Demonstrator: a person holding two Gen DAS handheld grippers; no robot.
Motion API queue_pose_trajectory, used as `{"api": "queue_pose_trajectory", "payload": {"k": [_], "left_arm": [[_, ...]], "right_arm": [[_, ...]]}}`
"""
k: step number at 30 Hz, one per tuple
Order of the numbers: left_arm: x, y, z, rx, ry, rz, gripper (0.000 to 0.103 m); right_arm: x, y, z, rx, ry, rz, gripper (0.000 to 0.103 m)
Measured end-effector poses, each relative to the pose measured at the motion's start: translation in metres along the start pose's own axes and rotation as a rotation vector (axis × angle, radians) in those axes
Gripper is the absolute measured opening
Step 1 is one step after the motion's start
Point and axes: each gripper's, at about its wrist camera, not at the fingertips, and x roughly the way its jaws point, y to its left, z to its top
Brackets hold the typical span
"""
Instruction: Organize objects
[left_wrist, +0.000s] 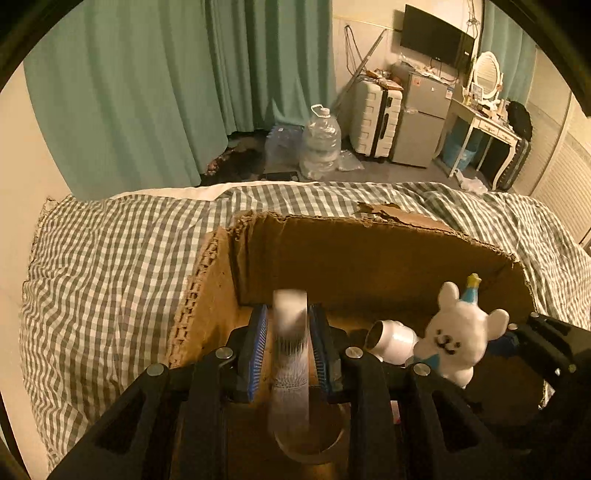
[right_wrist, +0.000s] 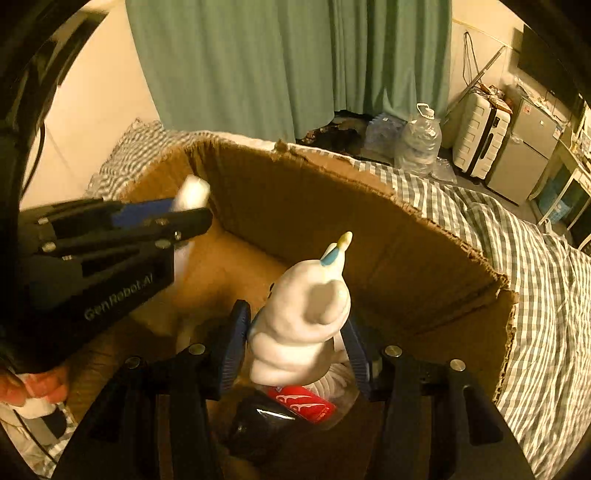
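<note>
An open cardboard box (left_wrist: 369, 251) sits on the checked bed; it also shows in the right wrist view (right_wrist: 369, 221). My left gripper (left_wrist: 290, 332) is shut on a white bottle (left_wrist: 290, 321) and holds it upright over the box's left part; the same gripper (right_wrist: 188, 214) and bottle (right_wrist: 194, 194) show in the right wrist view. My right gripper (right_wrist: 295, 328) is shut on a white bear figure with a blue party hat (right_wrist: 306, 314), held above the box; the bear (left_wrist: 458, 332) shows in the left wrist view too.
A cola bottle with a red label (right_wrist: 295, 406) and a white cup-like object (left_wrist: 391, 339) lie inside the box. The checked duvet (left_wrist: 110, 277) surrounds it. Beyond the bed are water jugs (left_wrist: 319, 144), a suitcase (left_wrist: 375, 118) and green curtains (left_wrist: 147, 92).
</note>
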Motion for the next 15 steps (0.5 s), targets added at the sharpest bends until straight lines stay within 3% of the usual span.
{"api": "queue_pose_trajectory", "payload": {"k": [2,3,5,10,15], "left_arm": [[-0.001,0.001,0.000,-0.009,0.004,0.013,0.042],[-0.001,0.002,0.001,-0.014,0.005,0.015,0.057],[-0.005,0.003,0.003,-0.020,0.014,-0.017,0.063],[-0.019,-0.010,0.010,0.026,-0.014,0.010,0.079],[-0.054,-0.013,0.016,0.041,-0.091,0.027,0.083]], "right_arm": [[-0.005,-0.001,0.002,0.004,-0.017,-0.017,0.060],[-0.009,-0.003,0.002,0.008,-0.025,-0.023,0.062],[-0.017,-0.005,0.002,0.020,-0.035,-0.025,0.064],[-0.042,-0.015,0.005,0.042,-0.072,-0.058,0.073],[-0.077,-0.022,0.005,0.067,-0.141,-0.123,0.084]]}}
